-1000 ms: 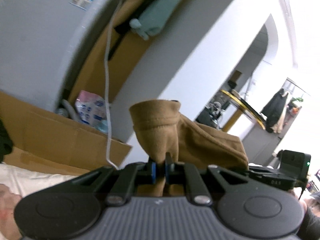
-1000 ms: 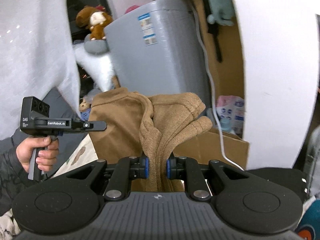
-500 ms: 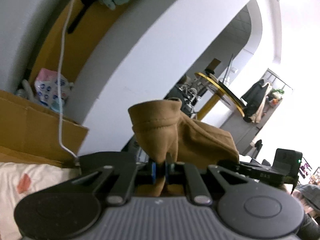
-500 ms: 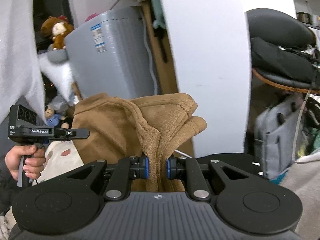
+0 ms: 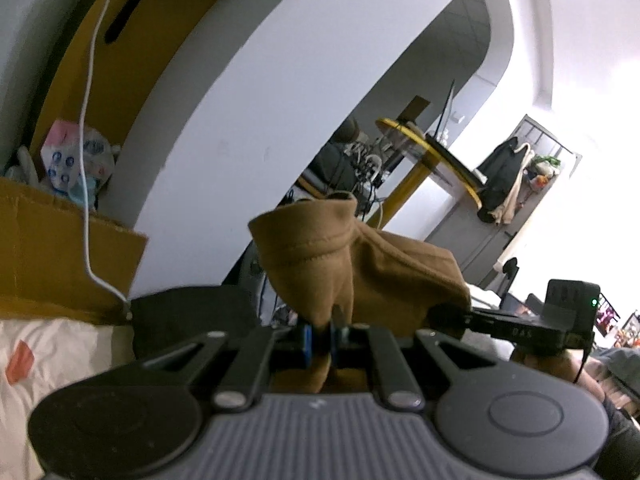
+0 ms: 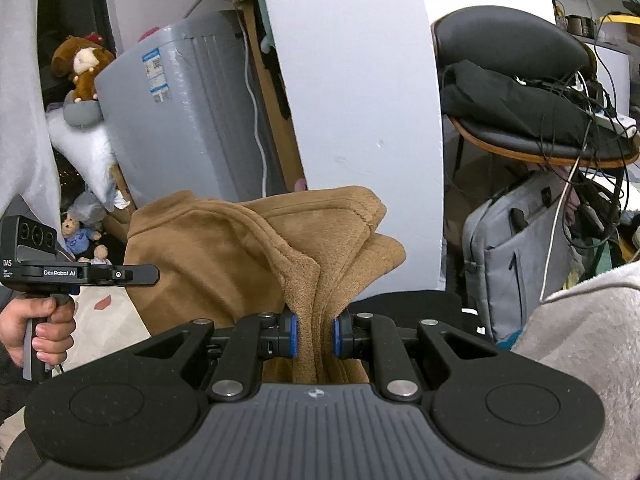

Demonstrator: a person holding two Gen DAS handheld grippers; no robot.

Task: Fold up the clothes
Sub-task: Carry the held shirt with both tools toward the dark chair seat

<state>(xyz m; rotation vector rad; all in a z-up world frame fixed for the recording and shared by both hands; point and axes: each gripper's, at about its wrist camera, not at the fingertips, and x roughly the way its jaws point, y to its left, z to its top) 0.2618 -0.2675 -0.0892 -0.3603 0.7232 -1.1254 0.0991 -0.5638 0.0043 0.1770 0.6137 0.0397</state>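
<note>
A tan-brown fleece garment (image 6: 224, 256) hangs in the air between both grippers. My left gripper (image 5: 321, 338) is shut on a hemmed edge of the garment (image 5: 316, 252), which stands up above its blue pads. My right gripper (image 6: 315, 334) is shut on a thick bunched fold of the same cloth. The other hand-held gripper shows at the far right of the left wrist view (image 5: 532, 326) and at the far left of the right wrist view (image 6: 80, 274), gripped by a hand (image 6: 40, 326). The garment's lower part is hidden behind the gripper bodies.
A white pillar (image 6: 360, 100) stands right behind the garment. A grey appliance (image 6: 180, 112), cardboard (image 5: 52, 248) and plush toys lie to the left. A black chair (image 6: 520, 92) with cables and a grey bag (image 6: 516, 256) stand to the right. A white patterned sheet (image 5: 44, 360) lies below left.
Both grippers have swung sideways with the garment still held: the grey appliance slid out to the left in both views, and the chair, bag and room beyond came into view.
</note>
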